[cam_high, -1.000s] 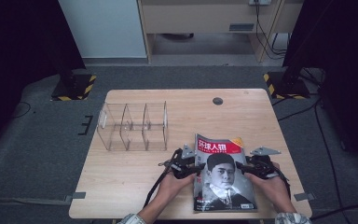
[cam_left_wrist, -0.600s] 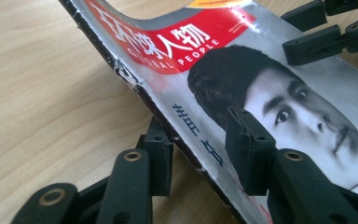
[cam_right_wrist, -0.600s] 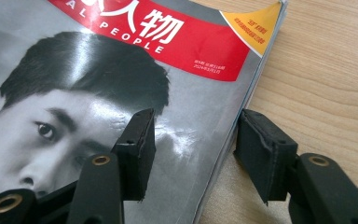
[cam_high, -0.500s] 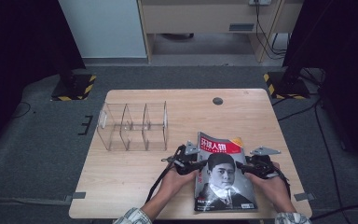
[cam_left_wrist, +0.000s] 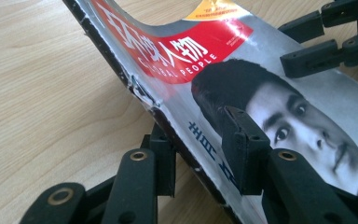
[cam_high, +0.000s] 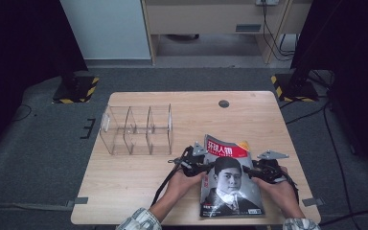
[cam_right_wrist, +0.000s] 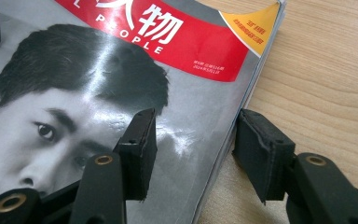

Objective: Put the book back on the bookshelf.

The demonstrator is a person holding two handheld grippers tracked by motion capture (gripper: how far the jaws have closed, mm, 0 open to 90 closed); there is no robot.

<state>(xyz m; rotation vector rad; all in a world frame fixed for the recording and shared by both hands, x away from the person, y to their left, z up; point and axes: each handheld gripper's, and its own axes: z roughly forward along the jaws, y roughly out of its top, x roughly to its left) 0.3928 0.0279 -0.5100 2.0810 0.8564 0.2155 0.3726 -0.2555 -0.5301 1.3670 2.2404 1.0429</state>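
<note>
Our left gripper [cam_left_wrist: 200,154] has just been closing on the magazine's [cam_high: 230,179] spine, lifting it; our right gripper [cam_right_wrist: 193,154] straddles the opposite edge, not yet clamped.

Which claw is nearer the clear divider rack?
Left. The left claw straddles the magazine at its spine edge, just right of the rack; the right claw sits at the magazine's far edge.

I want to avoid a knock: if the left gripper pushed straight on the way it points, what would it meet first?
Probably the magazine between its jaws, then the right gripper beyond.
</note>
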